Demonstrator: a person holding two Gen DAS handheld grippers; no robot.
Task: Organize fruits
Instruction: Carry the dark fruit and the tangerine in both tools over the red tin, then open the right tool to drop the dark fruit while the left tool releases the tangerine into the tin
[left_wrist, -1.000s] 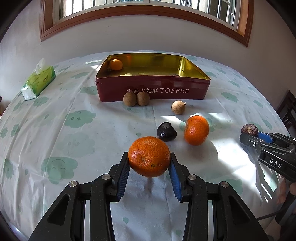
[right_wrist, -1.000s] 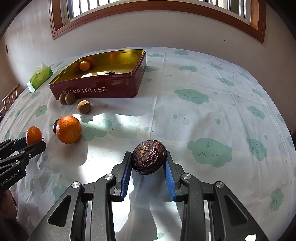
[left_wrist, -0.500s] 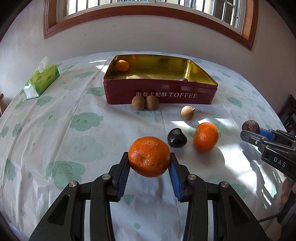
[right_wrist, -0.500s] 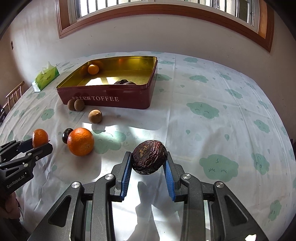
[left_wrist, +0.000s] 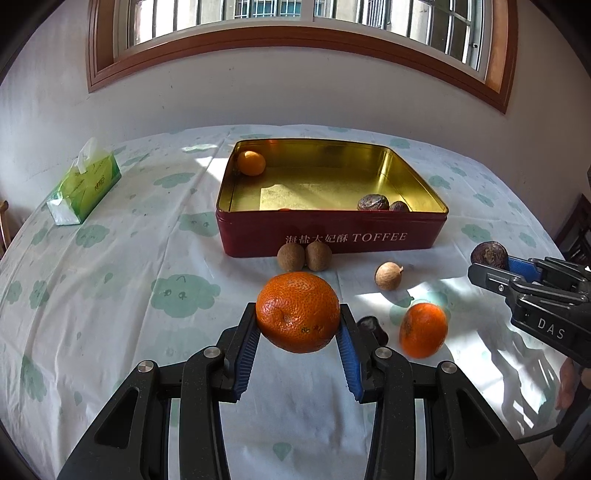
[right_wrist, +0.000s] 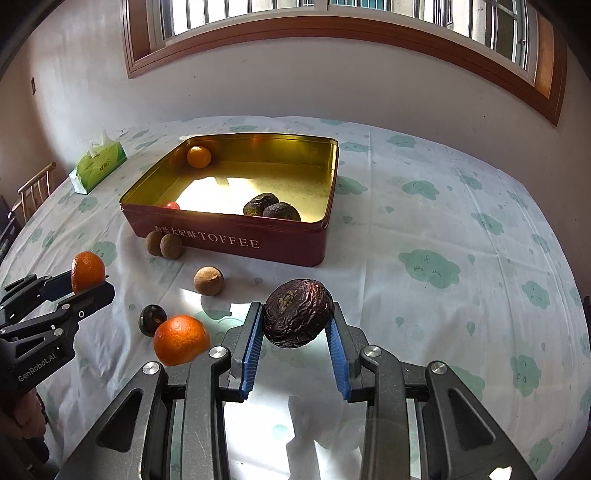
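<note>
My left gripper (left_wrist: 298, 332) is shut on a large orange (left_wrist: 297, 312) and holds it above the table in front of the red toffee tin (left_wrist: 332, 236). My right gripper (right_wrist: 295, 326) is shut on a dark wrinkled passion fruit (right_wrist: 298, 313), also lifted; the tin (right_wrist: 236, 240) lies ahead to its left. The tin holds a small orange (left_wrist: 251, 162), two passion fruits (right_wrist: 271, 208) and a small red fruit (right_wrist: 170, 205). On the cloth lie another orange (left_wrist: 423, 329), a dark fruit (right_wrist: 152, 319) and three brown longans (left_wrist: 304, 256).
A green tissue pack (left_wrist: 85, 190) lies at the far left of the table. A wooden chair (right_wrist: 31, 192) stands beyond the left edge. The wall and window are behind the tin. The cloud-print cloth (right_wrist: 461, 240) stretches out to the right of the tin.
Both grippers have risen and moved forward toward the tin with their fruits held. The inside of the tin shows more fully now.
</note>
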